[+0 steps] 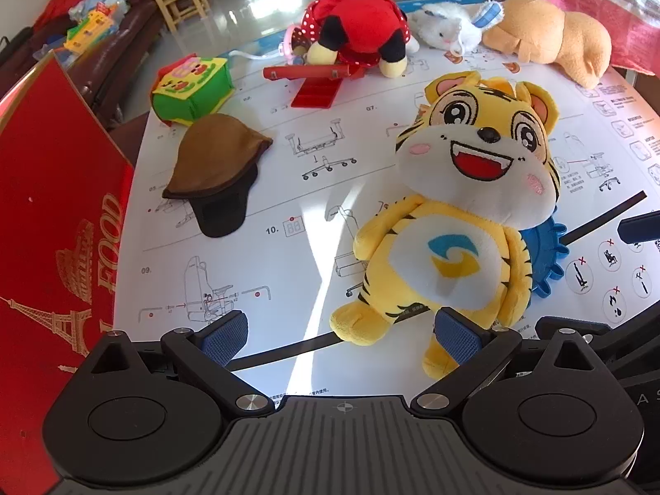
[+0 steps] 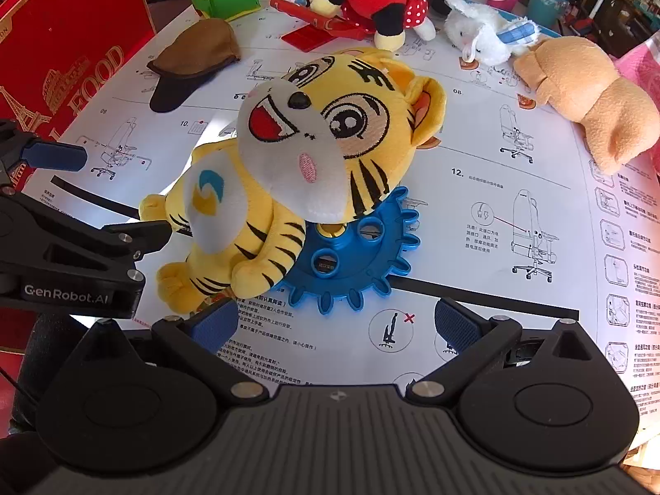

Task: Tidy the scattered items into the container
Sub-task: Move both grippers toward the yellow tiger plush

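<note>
A yellow tiger plush (image 1: pixel 453 227) (image 2: pixel 288 173) lies on its back on the white instruction sheet (image 1: pixel 288 247), its head resting on a blue toothed gear (image 2: pixel 354 255) (image 1: pixel 544 255). My left gripper (image 1: pixel 341 336) hovers open at the tiger's feet, with one foot close to its right pad. My right gripper (image 2: pixel 336 321) is open just in front of the gear, nothing between its pads. The red box (image 1: pixel 53 227) (image 2: pixel 70 41) stands at the left. A brown cap (image 1: pixel 214 165) and a green cloth cube (image 1: pixel 189 86) lie beside the box.
Along the far edge lie a red polka-dot mouse plush (image 1: pixel 363 29), a red plastic toy (image 1: pixel 313 82), a white bunny (image 1: pixel 445 29) and a tan plush (image 1: pixel 548 37). A pink bag (image 1: pixel 610 8) sits at the far right. Beyond are a wooden chair, buckets and a glossy floor.
</note>
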